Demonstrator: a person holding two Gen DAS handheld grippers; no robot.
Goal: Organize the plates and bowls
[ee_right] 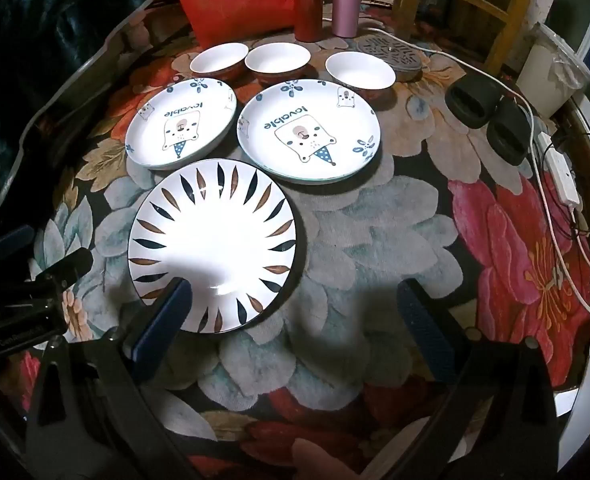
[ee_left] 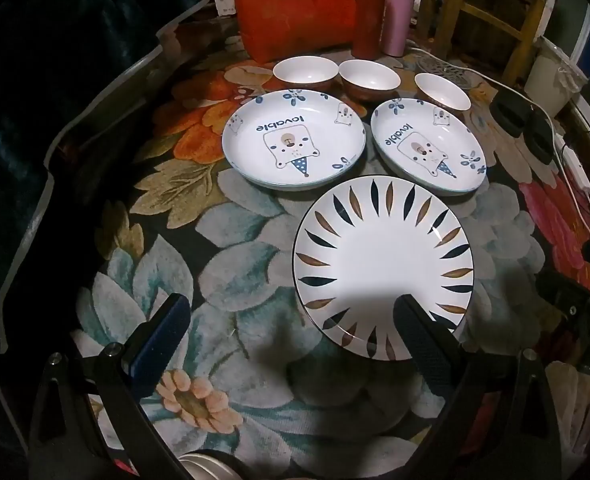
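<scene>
Left fingers (ee_left: 291, 312), right fingers (ee_right: 295, 300) spread, empty | floral tablecloth (ee_right: 375, 220) | wooden chair (ee_left: 491, 12) behind

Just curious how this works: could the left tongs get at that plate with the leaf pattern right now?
Probably yes. The left tongs are open, and the leaf plate lies just ahead of them on the tablecloth, with nothing on it or in between.

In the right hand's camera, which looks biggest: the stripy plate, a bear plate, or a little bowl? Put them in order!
1. Stripy plate, though it is nearest the camera.
2. Right bear plate; the left bear plate looks about alike, just farther off.
3. Little bowl, clearly smallest.
</scene>
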